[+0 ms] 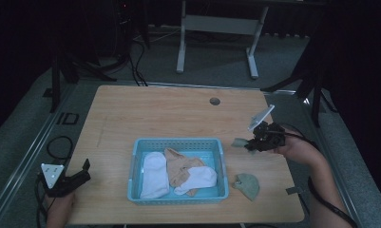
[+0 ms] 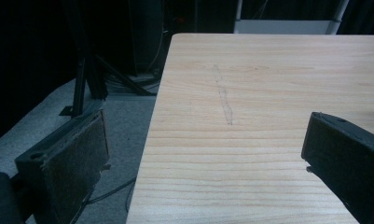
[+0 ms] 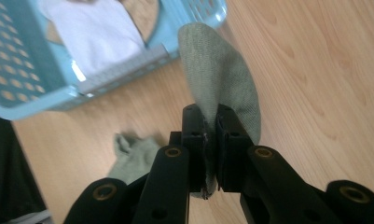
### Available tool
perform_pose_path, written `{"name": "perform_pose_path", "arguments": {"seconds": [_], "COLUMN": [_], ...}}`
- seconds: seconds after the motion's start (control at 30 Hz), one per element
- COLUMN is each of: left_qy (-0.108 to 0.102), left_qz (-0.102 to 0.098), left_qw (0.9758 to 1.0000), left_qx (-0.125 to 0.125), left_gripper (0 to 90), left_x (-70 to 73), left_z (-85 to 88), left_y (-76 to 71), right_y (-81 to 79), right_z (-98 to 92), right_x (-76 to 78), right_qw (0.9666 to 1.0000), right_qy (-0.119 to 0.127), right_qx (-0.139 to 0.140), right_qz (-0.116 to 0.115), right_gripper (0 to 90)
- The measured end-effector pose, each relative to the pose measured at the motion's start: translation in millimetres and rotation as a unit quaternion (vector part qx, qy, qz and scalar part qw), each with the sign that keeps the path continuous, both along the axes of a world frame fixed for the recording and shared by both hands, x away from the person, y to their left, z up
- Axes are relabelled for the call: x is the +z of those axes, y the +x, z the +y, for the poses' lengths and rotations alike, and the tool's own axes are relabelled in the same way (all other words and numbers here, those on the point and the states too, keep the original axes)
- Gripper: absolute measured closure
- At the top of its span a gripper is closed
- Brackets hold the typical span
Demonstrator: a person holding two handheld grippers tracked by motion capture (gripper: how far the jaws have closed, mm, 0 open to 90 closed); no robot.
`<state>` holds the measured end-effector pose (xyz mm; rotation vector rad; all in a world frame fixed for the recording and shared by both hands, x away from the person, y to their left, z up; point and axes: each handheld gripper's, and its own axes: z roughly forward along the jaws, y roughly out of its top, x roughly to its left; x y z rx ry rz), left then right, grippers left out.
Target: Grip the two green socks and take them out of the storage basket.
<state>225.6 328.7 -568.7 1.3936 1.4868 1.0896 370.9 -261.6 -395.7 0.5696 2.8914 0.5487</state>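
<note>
Held item: a grey-green sock [image 3: 222,79] clamped between the jaws of the right tool [image 1: 252,142]; it hangs clear of the tabletop [image 1: 169,114], just right of the blue basket [image 1: 138,161].
Second sock: a matching grey-green sock [image 1: 247,185] lies loose on the tabletop near the basket's right front corner, apart from both tools.
Basket contents: two white socks [image 1: 155,173] and a tan one [image 1: 181,166], lying flat inside.
Right tool: jaws together, pinching the sock's edge, aimed toward the basket.
Left tool [image 1: 76,180]: jaws apart, nothing between them, resting at the tabletop's left front edge, well apart from the basket.
Step in hand: judged as carrying the held sock to the basket.
Next move: bring the sock over the rim above the open interior, then part the jaws; the loose sock remains to collect.
Writing: dark block letters, seemingly "ID", on the floor left of the tabletop; no brands or labels legible elsewhere.
</note>
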Motion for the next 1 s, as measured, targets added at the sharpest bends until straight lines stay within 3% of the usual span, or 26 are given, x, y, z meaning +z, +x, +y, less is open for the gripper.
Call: {"name": "perform_pose_path", "arguments": {"seconds": [0.37, 0.53, 0.63, 0.8, 0.9, 1.0], "left_qy": [0.0, 0.001, 0.001, 0.001, 0.001, 0.001], "left_qz": [0.0, 0.0, -0.001, -0.001, 0.0, -0.001], "left_qw": [1.0, 1.0, 1.0, 1.0, 1.0, 1.0], "left_qx": [-0.001, -0.001, -0.001, -0.001, -0.001, 0.0], "left_gripper": [0.3, 0.4, 0.4, 0.4, 0.4, 0.4], "left_x": [0.0, 0.0, -0.1, -0.1, 0.0, -0.1], "left_z": [0.0, -0.1, -0.1, -0.2, -0.1, -0.2], "left_y": [0.0, 0.0, -0.1, 0.0, -0.1, -0.1], "right_y": [12.8, 17.2, 17.8, 16.0, 13.8, 11.4], "right_z": [-16.5, -20.1, -20.4, -21.2, -21.4, -24.6], "right_x": [-43.7, -66.4, -83.2, -108.2, -116.5, -113.0], "right_qw": [0.9994, 0.999, 0.9983, 0.9971, 0.9964, 0.9963], "right_qy": [0.002, -0.006, -0.016, -0.011, -0.005, 0.01], "right_qx": [-0.023, -0.038, -0.042, -0.049, -0.049, -0.054], "right_qz": [0.024, 0.024, 0.036, 0.058, 0.069, 0.066], "right_gripper": [83.6, 83.5, 83.5, 82.9, 78.4, 68.6]}}
